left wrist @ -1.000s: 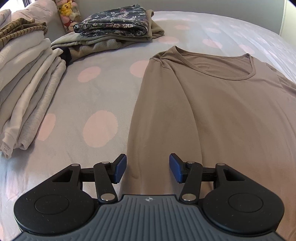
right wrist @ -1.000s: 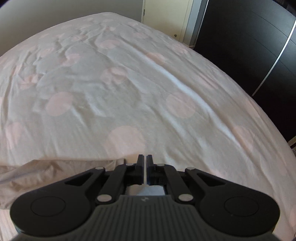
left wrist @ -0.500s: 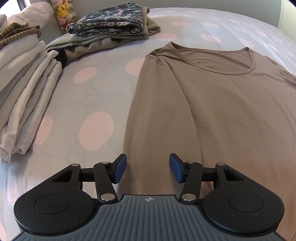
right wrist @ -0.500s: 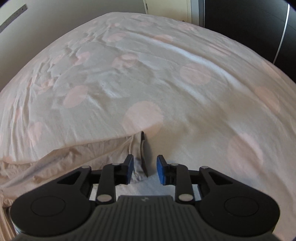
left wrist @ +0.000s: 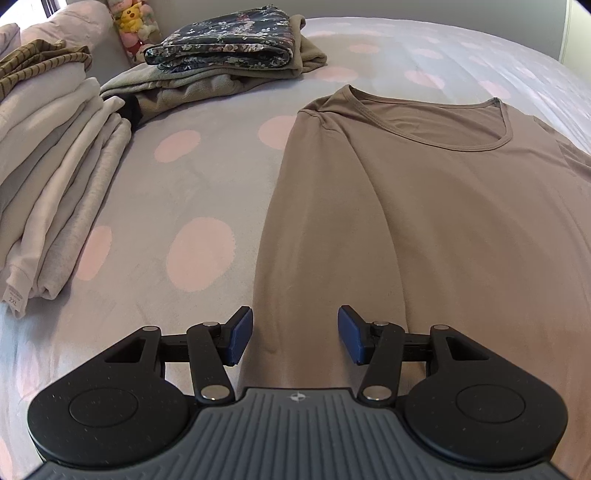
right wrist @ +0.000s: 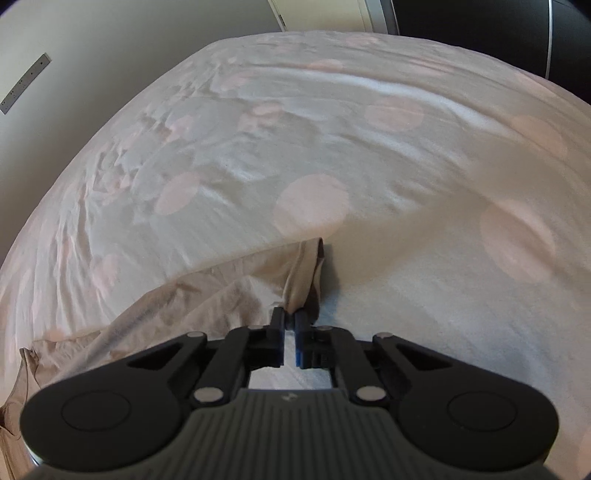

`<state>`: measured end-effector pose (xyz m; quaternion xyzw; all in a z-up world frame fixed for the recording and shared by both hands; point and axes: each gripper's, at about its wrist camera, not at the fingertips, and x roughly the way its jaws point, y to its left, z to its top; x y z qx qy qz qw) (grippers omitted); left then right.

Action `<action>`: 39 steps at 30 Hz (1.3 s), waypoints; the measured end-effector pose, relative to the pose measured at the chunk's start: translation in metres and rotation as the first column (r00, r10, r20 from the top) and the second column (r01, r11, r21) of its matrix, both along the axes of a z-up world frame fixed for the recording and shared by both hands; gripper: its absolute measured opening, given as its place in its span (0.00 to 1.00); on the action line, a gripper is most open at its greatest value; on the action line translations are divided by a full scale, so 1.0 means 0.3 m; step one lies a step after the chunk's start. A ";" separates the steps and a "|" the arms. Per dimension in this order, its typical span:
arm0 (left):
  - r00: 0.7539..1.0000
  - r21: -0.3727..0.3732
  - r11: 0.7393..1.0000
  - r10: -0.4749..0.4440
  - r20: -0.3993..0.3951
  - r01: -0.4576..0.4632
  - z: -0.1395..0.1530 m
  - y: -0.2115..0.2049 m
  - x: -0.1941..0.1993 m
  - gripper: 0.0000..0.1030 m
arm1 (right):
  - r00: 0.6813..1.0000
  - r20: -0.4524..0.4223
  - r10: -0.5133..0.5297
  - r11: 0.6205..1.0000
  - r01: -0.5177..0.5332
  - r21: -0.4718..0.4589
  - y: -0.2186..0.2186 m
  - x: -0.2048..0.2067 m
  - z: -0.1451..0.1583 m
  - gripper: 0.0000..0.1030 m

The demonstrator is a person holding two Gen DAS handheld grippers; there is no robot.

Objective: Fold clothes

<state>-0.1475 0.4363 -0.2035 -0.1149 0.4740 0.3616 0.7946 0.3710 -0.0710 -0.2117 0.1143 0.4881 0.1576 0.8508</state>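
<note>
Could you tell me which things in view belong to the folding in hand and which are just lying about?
In the job:
- brown top, spread flat on the bed
- its sleeve end, pinched by the right gripper
- left gripper, open over the top's hem

Lying about:
- pale folded stack
- floral folded pile
- plush toys

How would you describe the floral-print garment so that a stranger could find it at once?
Look to the far side of the spotted bedspread, beyond the flat brown top. The floral-print garment lies folded atop an olive pile. It alone is dark and flowered.
</note>
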 end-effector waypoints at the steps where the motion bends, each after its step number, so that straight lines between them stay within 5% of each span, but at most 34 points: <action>1: 1.000 0.002 1.000 -0.009 0.001 0.009 0.001 -0.004 0.003 0.48 | 1.000 0.007 0.002 1.000 -0.002 0.003 -0.014 -0.010 0.018 0.06; 15: 0.999 0.002 1.000 0.010 0.033 -0.010 0.022 -0.007 -0.017 0.48 | 0.998 -0.029 0.053 0.999 -0.053 0.000 -0.092 -0.101 0.070 0.05; 19: 1.000 0.004 1.000 -0.017 0.022 0.017 0.015 -0.015 -0.002 0.48 | 0.993 -0.054 0.109 0.988 -0.114 -0.104 -0.097 -0.126 0.018 0.06; 23: 0.999 0.012 0.999 -0.052 0.009 0.052 0.010 -0.036 0.013 0.48 | 0.984 -0.124 0.130 0.985 -0.143 -0.097 -0.107 -0.135 -0.065 0.13; 26: 0.999 0.015 0.999 -0.041 0.004 0.041 0.008 -0.036 0.006 0.48 | 0.989 -0.099 0.109 0.991 -0.116 -0.073 -0.134 -0.128 -0.038 0.27; 30: 1.000 0.007 1.000 -0.024 -0.005 0.024 0.001 -0.025 0.009 0.48 | 0.997 -0.019 0.069 0.996 -0.070 -0.060 -0.143 -0.063 0.025 0.35; 35: 0.998 0.022 0.999 -0.049 -0.033 0.050 -0.008 -0.034 0.028 0.48 | 0.997 0.004 0.074 0.995 -0.074 -0.071 -0.088 0.034 0.007 0.40; 39: 0.998 0.018 0.999 -0.036 -0.051 0.037 -0.020 -0.024 0.028 0.48 | 0.997 -0.020 0.079 0.991 -0.080 -0.110 -0.026 0.066 -0.067 0.35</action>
